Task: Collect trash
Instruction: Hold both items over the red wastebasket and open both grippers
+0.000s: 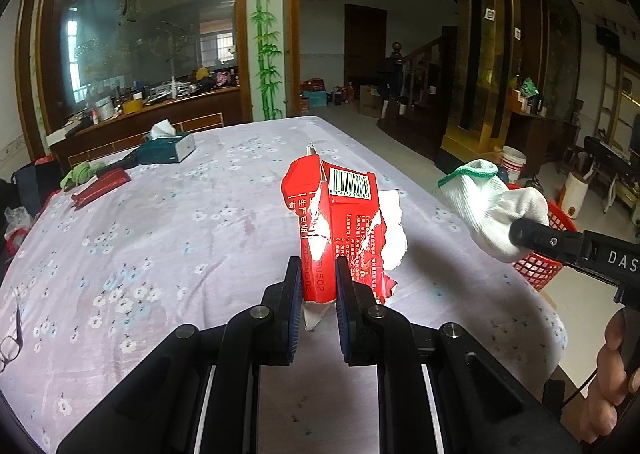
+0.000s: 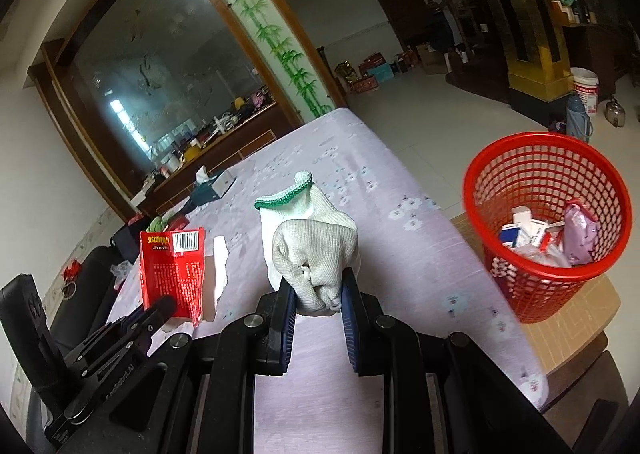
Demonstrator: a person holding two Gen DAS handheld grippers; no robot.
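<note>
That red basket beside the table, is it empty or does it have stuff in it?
Partly filled: the red basket holds small boxes and a pink packet at the bottom.

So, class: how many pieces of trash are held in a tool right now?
2. The torn red packet is in the left tool; the white glove is in the right tool. None seems hidden.

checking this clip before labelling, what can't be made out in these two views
- Left wrist view: the basket is mostly behind the glove and right gripper, so its contents are hidden.
- Right wrist view: the lower trash in the basket is covered by what lies on top.
- Both views: small print on the red carton is too small to read.
- Left wrist view: the glasses are cut off by the left edge.
</note>
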